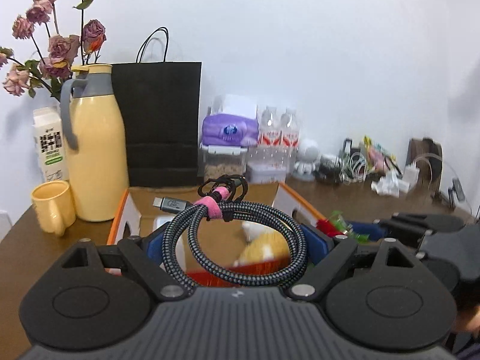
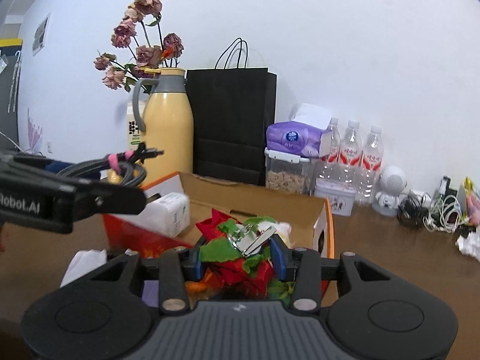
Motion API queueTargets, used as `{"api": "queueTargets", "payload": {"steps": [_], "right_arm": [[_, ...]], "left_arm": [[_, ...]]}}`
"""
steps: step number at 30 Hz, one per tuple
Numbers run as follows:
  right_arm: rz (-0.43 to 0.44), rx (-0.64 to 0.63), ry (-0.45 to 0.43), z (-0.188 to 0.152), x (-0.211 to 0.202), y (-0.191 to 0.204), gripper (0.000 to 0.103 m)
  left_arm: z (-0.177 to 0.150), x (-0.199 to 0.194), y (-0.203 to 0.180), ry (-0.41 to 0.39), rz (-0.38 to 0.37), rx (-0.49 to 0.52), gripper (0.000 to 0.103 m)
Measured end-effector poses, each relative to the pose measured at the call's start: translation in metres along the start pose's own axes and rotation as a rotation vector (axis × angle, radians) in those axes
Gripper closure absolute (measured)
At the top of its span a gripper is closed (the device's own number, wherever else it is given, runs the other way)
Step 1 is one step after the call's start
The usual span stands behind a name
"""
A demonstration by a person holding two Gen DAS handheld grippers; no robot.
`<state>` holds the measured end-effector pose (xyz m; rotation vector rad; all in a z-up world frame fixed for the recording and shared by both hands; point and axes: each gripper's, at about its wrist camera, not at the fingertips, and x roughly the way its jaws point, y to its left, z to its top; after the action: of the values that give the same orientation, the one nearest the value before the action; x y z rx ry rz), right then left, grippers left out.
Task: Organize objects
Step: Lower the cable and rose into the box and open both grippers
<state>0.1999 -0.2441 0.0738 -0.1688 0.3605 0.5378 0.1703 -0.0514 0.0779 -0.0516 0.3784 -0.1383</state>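
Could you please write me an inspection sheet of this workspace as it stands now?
Surface: brown wooden table, crowded along the wall.
Job's things: open cardboard box with orange edges holding a white plug adapter; coiled grey braided cable with pink strap; red and green fabric flower with a metal clip.
Clutter: yellow thermos jug, yellow mug, black paper bag, purple tissue pack, clear water bottles, white toy robot.
Grippers: left gripper holds the cable over the box; right gripper is shut on the flower.
Cables: tangled white and black leads by the wall.
Surroundings: white wall, dried pink roses.
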Motion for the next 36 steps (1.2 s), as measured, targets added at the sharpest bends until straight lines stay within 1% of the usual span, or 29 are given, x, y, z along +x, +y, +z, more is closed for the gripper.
{"api": "queueTargets", "payload": {"steps": [5,8,13,17,22,24,28,31,32,33,35,36], "right_arm": [[-0.029,0.004,0.015,0.021,0.04,-0.006,0.062],[-0.047,0.017,0.022,0.029,0.067,-0.013,0.062],[-0.05,0.056,0.06,0.036,0.114,-0.028,0.062],[-0.083,0.039,0.074,0.035,0.149,-0.036,0.062],[-0.086,0.076,0.094,0.024,0.17,-0.048,0.062],[-0.076,0.095,0.097,0.021,0.171,-0.052,0.062],[-0.059,0.1,0.101,0.017,0.17,-0.053,0.06],[-0.06,0.104,0.111,0.015,0.168,-0.054,0.058],[-0.057,0.105,0.112,0.015,0.168,-0.054,0.057],[-0.054,0.108,0.112,0.015,0.167,-0.054,0.055],[-0.05,0.11,0.108,0.015,0.165,-0.054,0.04],[-0.047,0.11,0.104,0.015,0.164,-0.053,0.036]], "left_arm": [[0.018,0.042,0.015,0.015,-0.043,-0.052,0.014],[0.024,0.073,0.026,0.051,-0.055,-0.083,0.014],[0.031,0.12,0.04,0.097,-0.031,-0.137,0.014],[0.03,0.147,0.048,0.11,0.001,-0.186,0.014],[0.025,0.158,0.048,0.125,0.026,-0.153,0.014],[0.021,0.16,0.048,0.134,0.041,-0.144,0.014],[0.015,0.161,0.043,0.13,0.083,-0.09,0.014],[0.014,0.159,0.043,0.127,0.098,-0.083,0.014],[0.015,0.158,0.043,0.122,0.103,-0.079,0.013],[0.015,0.156,0.043,0.113,0.116,-0.072,0.007],[0.017,0.152,0.043,0.093,0.148,-0.063,0.0],[0.018,0.149,0.043,0.081,0.155,-0.059,0.0]]}}
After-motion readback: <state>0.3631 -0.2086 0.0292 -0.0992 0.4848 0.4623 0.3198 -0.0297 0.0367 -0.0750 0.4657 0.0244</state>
